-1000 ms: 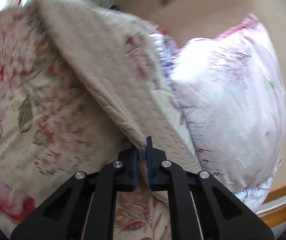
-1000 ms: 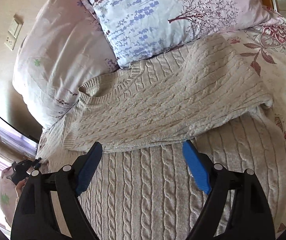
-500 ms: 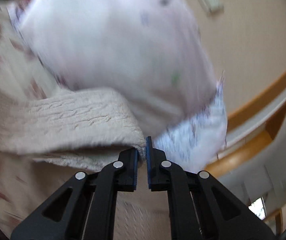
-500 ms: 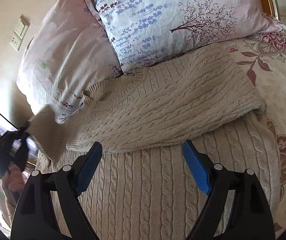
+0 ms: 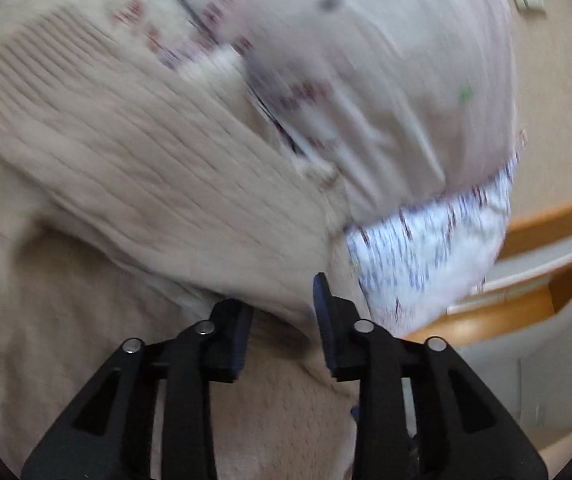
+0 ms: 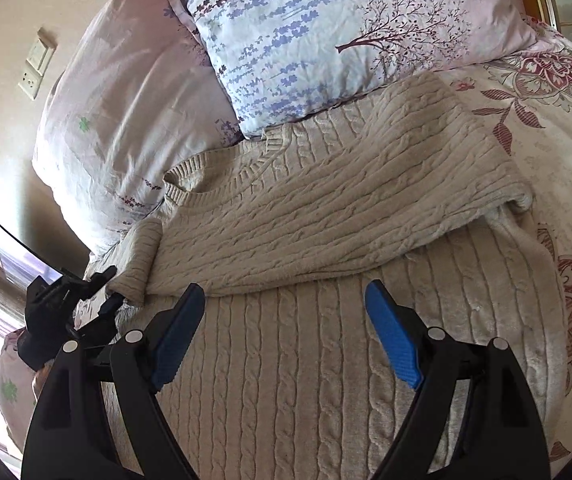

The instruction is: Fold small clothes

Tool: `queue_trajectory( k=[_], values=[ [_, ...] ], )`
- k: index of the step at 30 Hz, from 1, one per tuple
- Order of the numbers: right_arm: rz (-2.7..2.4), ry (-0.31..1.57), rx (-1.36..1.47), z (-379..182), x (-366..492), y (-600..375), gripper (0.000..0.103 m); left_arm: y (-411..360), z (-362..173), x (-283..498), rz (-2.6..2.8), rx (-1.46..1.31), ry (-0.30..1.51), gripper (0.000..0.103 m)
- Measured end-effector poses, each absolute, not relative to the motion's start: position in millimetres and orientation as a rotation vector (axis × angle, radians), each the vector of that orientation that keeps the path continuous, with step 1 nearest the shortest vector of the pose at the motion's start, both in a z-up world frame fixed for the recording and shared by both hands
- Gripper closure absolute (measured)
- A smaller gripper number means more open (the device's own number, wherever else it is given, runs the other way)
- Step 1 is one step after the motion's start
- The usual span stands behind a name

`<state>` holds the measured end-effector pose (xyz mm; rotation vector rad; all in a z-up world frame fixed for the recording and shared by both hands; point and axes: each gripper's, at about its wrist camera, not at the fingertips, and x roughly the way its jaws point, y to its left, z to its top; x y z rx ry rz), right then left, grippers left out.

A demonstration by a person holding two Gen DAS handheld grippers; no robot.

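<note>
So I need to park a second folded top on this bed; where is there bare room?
Free: the floral bedspread right of the sweater, below the lavender pillow. Crowded: the left side, where the folded sleeve, the pink pillow and the left gripper meet.

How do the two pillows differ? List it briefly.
Print: the printed pillow carries purple sprigs and a dark tree, while the plain pillow is almost bare pink with a small green mark.
Pose: the printed pillow overlaps the plain pillow's edge; the plain pillow sits nearer the wall.
Sweater: the printed pillow borders its shoulder, the plain pillow its collar and folded sleeve.
Both are pinkish and creased.
</note>
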<state>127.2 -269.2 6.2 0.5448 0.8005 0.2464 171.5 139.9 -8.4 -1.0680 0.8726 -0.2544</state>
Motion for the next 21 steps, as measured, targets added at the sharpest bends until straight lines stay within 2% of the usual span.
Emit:
queue_trajectory(
  k=[9, 12, 15, 21],
  values=[
    [0.263, 0.795, 0.544, 6, 126, -270, 0.019, 205, -9, 168, -0.075, -1.219, 0.794, 0.075],
    [0.261, 0.783, 0.537, 8, 123, -272, 0.019, 204, 12, 175, -0.078, -1.158, 0.759, 0.086],
    [0.253, 0.765, 0.528, 11, 121, -275, 0.019, 180, 45, 184, -0.142, -1.013, 0.713, 0.092],
    [0.238, 0.731, 0.521, 16, 114, -283, 0.019, 75, 89, 199, -0.422, -0.707, 0.701, 0.092]
  ],
)
